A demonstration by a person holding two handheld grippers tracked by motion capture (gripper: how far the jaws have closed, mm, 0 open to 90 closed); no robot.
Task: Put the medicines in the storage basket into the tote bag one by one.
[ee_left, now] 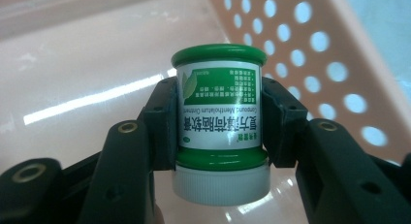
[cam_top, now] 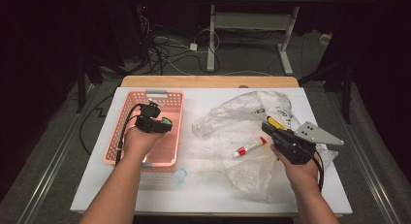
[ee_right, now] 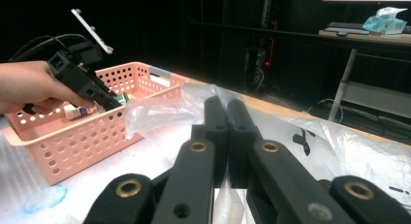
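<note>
Green-capped ointment jar (ee_left: 220, 122), clamped in the left claw (ee_left: 220, 129) over the basket (ee_left: 310, 54), could be dropped if loosened early.

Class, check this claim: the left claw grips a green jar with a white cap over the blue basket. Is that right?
Not quite. The basket is pink, not blue, as the left gripper view shows. The left claw does grip the green jar with a white cap over it.

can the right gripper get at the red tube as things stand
Probably yes. The tube lies in the open on the plastic bag, just left of the right gripper, with nothing over it. Its jaws are shut, so they would have to open first.
</note>
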